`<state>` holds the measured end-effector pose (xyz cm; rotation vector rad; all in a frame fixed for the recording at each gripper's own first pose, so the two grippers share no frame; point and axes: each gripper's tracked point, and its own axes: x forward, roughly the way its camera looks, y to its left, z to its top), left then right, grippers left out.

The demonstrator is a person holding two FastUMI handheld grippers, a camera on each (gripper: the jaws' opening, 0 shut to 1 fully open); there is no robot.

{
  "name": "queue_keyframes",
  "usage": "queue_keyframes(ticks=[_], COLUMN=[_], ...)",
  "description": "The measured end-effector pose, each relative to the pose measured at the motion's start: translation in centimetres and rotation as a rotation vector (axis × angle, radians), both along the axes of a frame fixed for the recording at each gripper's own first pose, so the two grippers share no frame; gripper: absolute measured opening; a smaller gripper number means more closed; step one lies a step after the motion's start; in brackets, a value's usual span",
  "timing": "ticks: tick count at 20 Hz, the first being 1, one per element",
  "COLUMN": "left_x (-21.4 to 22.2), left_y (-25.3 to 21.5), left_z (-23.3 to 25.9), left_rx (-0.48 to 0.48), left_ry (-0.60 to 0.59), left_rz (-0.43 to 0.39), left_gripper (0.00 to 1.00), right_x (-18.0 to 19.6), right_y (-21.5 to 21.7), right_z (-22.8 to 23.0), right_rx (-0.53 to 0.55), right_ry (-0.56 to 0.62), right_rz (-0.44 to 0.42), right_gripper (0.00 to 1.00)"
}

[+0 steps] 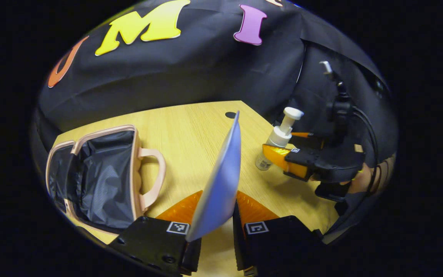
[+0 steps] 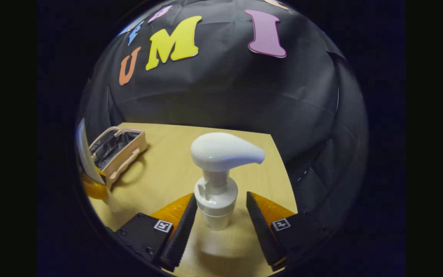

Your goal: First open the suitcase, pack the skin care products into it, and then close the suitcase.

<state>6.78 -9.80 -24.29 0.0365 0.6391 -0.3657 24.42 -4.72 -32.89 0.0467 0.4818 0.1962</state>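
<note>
A pink suitcase [image 1: 102, 177] lies open on the wooden table [image 1: 190, 127], its dark lining showing; it also shows at far left as the suitcase [image 2: 119, 154]. My left gripper [image 1: 215, 215] is shut on a pale blue tube [image 1: 223, 173], held upright with its flat end up, to the right of the suitcase. A white pump bottle [image 2: 215, 184] stands upright on the table between the fingers of my right gripper [image 2: 221, 195], which is open; the left finger is near the bottle's collar, the right one stands apart. From the left gripper view, the pump bottle [image 1: 279, 136] and right gripper [image 1: 283, 148] are at right.
The black cloth wall closes off the back of the table. A small round hole [image 1: 230, 114] is near the table's far edge. A hand [image 1: 363, 177] holds the right gripper, with cables [image 1: 367, 123] above it. The left gripper [image 2: 90, 184] with the tube shows at the far left.
</note>
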Motion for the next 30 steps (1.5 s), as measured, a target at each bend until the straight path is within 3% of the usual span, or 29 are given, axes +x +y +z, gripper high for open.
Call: queue_keyframes(ticks=[3, 7, 12, 15, 17, 25, 30], left_x=[-2.8, -5.0, -3.3, -0.8, 0.9, 3.4, 4.3], left_y=[2.8, 8.2, 18.4, 23.7, 25.9, 27.6, 27.1], left_z=[2.5, 5.4, 4.6, 1.6, -0.4, -6.8, -7.1], left_rx=[-0.012, 0.028, 0.096, 0.102, 0.118, 0.142, 0.186], left_ry=[-0.008, -0.033, -0.018, 0.069, 0.119, 0.284, 0.323], left_rz=[0.047, 0.104, 0.213, 0.295, 0.300, 0.260, 0.264], left_gripper=[0.39, 0.39, 0.39, 0.39, 0.39, 0.39, 0.38], right_x=[0.0, -1.6, -6.1, -8.8, -10.4, -14.9, -15.5], right_y=[0.6, 1.3, 3.5, 5.8, 7.6, 12.5, 13.6], right_z=[0.1, 0.1, 3.8, 6.2, 7.4, 8.6, 8.1], right_rx=[-0.014, -0.038, 0.009, 0.027, 0.030, -0.006, -0.024], right_ry=[0.003, 0.041, 0.044, 0.035, 0.028, 0.034, 0.051], right_rz=[-0.016, -0.025, -0.065, -0.072, -0.070, -0.077, -0.073], right_gripper=[0.53, 0.46, 0.47, 0.47, 0.47, 0.47, 0.47])
